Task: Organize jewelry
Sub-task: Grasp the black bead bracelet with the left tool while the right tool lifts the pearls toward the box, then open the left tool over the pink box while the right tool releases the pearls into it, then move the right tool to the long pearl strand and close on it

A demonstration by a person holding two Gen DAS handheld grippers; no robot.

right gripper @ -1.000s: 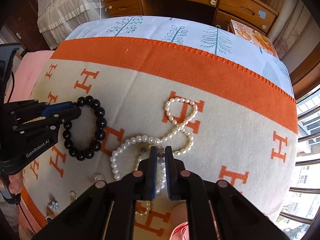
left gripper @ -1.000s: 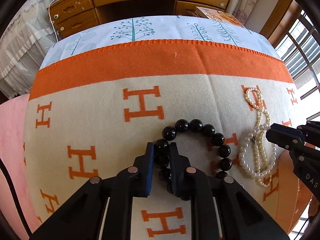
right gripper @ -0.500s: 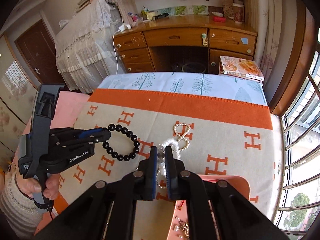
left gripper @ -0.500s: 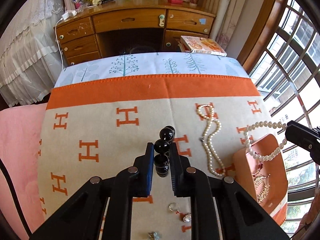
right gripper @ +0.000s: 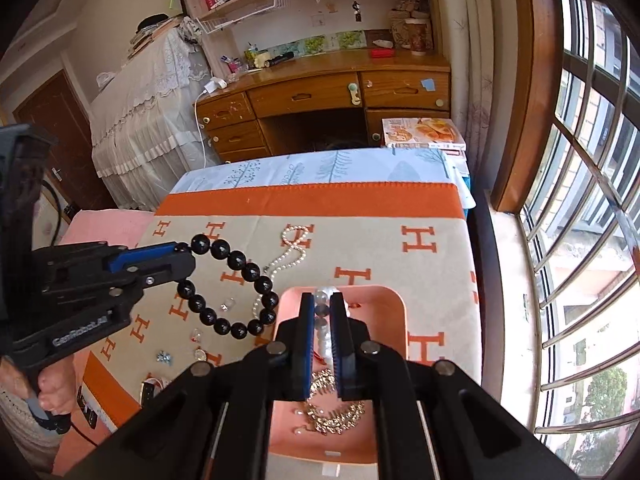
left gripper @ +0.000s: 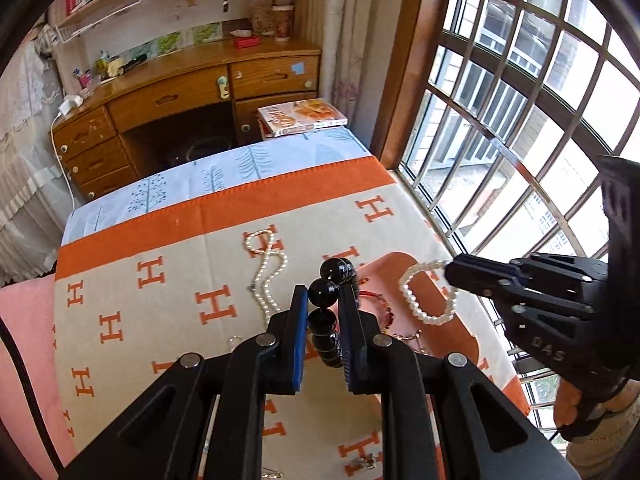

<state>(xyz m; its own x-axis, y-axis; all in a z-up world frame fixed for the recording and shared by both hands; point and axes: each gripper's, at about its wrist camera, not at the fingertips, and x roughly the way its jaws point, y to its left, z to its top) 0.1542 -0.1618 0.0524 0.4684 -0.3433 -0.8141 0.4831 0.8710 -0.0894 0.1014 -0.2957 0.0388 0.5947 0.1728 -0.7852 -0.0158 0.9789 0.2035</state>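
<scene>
My left gripper (left gripper: 323, 294) is shut on a black bead bracelet (left gripper: 335, 269), which hangs in the air above the H-patterned blanket (left gripper: 168, 312). In the right wrist view that bracelet (right gripper: 240, 264) dangles as a full loop from the left gripper (right gripper: 187, 259), just left of the orange tray (right gripper: 396, 304). My right gripper (right gripper: 322, 300) is shut on a white pearl bracelet (right gripper: 325, 291) above the tray. From the left wrist view the pearl bracelet (left gripper: 424, 318) hangs from the right gripper (left gripper: 452, 271) over the tray (left gripper: 460, 340).
A gold chain piece (right gripper: 332, 412) lies in the tray. A long pearl necklace (left gripper: 268, 276) and several small rings and earrings (right gripper: 196, 336) lie on the blanket. Window bars (right gripper: 580, 200) run close along the right. A wooden desk (right gripper: 320, 96) and a book (right gripper: 424, 132) stand beyond the bed.
Both grippers rose off the blanket with their bracelets and travelled right. The pearl bracelet now hangs over the tray and the black one beside it.
</scene>
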